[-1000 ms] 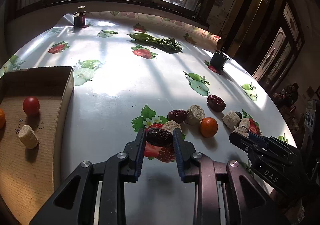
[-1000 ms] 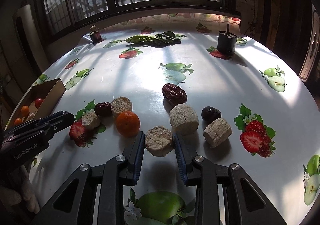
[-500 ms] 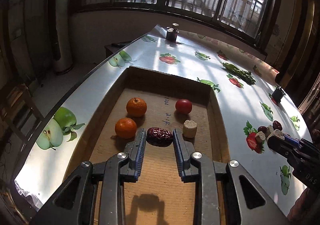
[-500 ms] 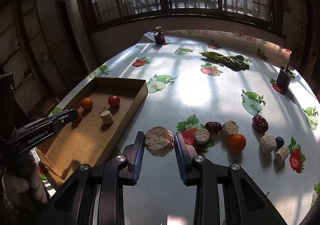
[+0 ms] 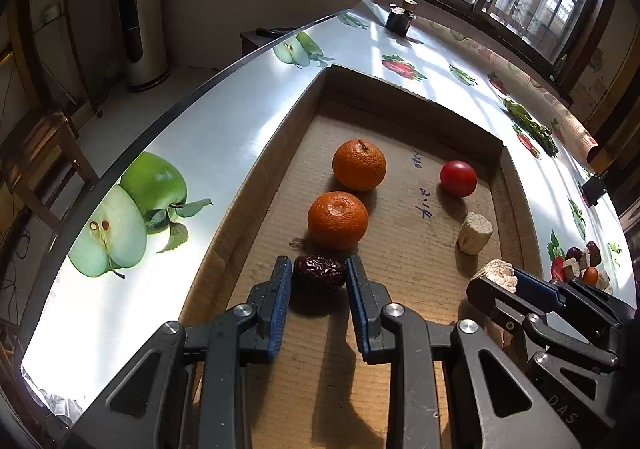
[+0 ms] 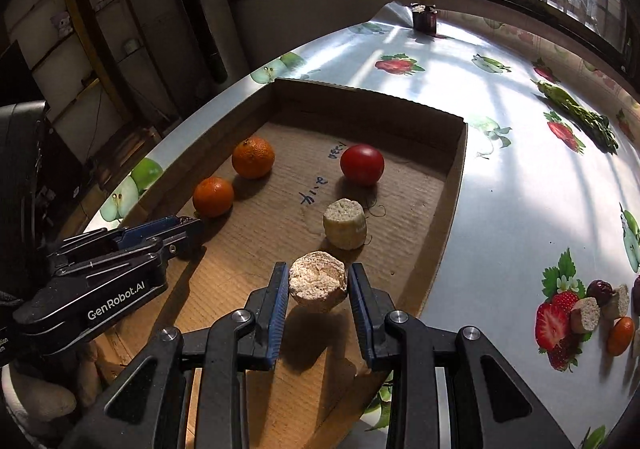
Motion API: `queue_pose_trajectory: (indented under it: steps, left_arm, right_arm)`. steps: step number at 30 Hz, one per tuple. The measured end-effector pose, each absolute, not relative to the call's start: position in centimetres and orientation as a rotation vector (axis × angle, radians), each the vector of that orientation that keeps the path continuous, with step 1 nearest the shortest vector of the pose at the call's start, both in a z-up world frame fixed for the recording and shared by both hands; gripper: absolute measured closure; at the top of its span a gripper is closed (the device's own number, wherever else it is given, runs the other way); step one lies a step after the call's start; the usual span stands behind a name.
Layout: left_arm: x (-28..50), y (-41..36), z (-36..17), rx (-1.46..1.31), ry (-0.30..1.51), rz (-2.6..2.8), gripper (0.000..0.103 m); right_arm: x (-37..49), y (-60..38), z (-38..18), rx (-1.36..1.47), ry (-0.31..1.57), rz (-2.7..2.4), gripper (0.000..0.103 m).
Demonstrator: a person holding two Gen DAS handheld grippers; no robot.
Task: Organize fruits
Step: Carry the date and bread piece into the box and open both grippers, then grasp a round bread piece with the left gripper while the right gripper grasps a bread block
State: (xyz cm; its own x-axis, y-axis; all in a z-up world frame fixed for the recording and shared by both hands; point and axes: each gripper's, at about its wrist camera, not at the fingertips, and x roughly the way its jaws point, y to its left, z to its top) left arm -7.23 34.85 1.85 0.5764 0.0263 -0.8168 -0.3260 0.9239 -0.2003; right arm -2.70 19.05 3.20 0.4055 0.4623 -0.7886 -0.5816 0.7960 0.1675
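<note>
My left gripper (image 5: 318, 281) is shut on a dark red date (image 5: 319, 274), low over the floor of the cardboard box (image 5: 404, 93), just in front of two oranges (image 5: 338, 220). My right gripper (image 6: 318, 289) is shut on a beige corn-cob piece (image 6: 318, 281) and holds it over the box's near right part. In the box also lie a red tomato (image 6: 362, 164) and another cob piece (image 6: 345, 224). The right gripper shows in the left wrist view (image 5: 496, 279), and the left gripper in the right wrist view (image 6: 188, 227).
The box (image 6: 456, 177) sits at the table's left edge, with the floor and a chair beyond. More dates, cob pieces and an orange (image 6: 620, 335) lie on the fruit-print tablecloth to the right. A dark jar (image 6: 425, 18) and green vegetables (image 6: 584, 117) are farther back.
Both grippers carried their pieces from the pile on the cloth leftward to the box. They have come lower and closer over the box floor.
</note>
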Motion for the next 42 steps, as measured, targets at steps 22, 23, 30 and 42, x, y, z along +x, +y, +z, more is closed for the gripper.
queue_pose_trajectory:
  steps: [22, 23, 30, 42]
  left_arm:
    - [-11.1, 29.1, 8.9, -0.238, 0.755, 0.188, 0.028]
    - [-11.2, 28.4, 9.1, -0.218, 0.751, 0.181, 0.028]
    - [-12.5, 24.5, 10.6, -0.122, 0.719, 0.147, 0.028]
    - [-16.4, 20.1, 13.8, -0.031, 0.628, 0.119, 0.028]
  right_arm:
    - [-6.8, 10.1, 8.6, 0.104, 0.803, 0.577, 0.047]
    - [-7.1, 9.3, 8.8, 0.128, 0.802, 0.575, 0.047]
    - [-9.7, 4.3, 9.7, 0.300, 0.795, 0.585, 0.040]
    - [-13.9, -3.0, 11.8, 0.422, 0.721, 0.540, 0.040]
